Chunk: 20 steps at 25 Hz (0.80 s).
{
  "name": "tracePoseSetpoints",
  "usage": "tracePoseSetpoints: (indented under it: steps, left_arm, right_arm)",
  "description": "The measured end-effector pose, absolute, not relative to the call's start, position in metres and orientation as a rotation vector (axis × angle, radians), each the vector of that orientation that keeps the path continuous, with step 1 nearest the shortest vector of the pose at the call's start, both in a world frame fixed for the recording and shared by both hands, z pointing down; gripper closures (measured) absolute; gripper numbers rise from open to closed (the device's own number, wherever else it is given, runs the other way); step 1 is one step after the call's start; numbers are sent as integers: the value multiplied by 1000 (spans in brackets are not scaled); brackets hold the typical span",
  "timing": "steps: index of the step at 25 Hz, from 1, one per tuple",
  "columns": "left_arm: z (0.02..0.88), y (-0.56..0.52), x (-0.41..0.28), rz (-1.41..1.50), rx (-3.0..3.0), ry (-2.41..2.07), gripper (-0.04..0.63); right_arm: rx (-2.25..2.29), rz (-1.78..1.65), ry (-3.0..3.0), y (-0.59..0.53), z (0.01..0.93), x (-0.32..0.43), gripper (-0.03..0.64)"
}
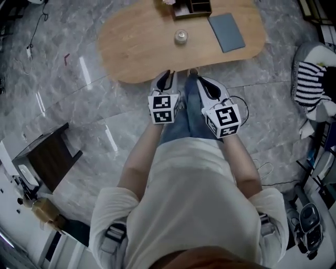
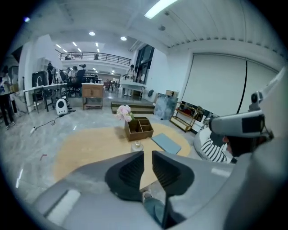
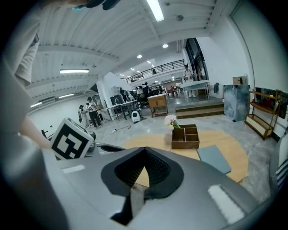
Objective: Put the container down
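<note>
A small clear glass container (image 1: 181, 37) stands upright on the oval wooden table (image 1: 136, 47), in front of a wooden organizer box (image 1: 192, 7). The left gripper view shows the container (image 2: 137, 146) just beyond the jaw tips. My left gripper (image 1: 168, 76) hovers at the table's near edge, short of the container. Its jaws (image 2: 148, 153) stand almost together with a narrow gap, and nothing lies between them. My right gripper (image 1: 198, 80) is beside it, above the person's legs, with its jaws (image 3: 145, 149) meeting at the tips and empty.
A grey-blue pad (image 1: 227, 31) lies on the table right of the container, and pink flowers (image 2: 124, 112) stand by the organizer. A dark low stool (image 1: 50, 157) is on the floor at left. A striped cloth (image 1: 310, 84) lies on a seat at right.
</note>
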<state>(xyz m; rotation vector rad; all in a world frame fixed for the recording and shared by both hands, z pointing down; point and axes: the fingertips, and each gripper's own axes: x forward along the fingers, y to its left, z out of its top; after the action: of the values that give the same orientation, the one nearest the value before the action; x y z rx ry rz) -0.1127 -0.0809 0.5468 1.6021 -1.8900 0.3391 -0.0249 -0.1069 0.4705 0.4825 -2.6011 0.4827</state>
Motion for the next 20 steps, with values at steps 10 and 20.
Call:
tracePoseSetpoints:
  steps: [10, 20]
  left_arm:
    - [471, -17, -89, 286, 1643, -1899, 594]
    - [423, 18, -64, 246, 1752, -1761, 594]
  right_arm:
    - [477, 493, -2666, -45, 421, -7, 618]
    - [483, 484, -2696, -19, 385, 5, 618]
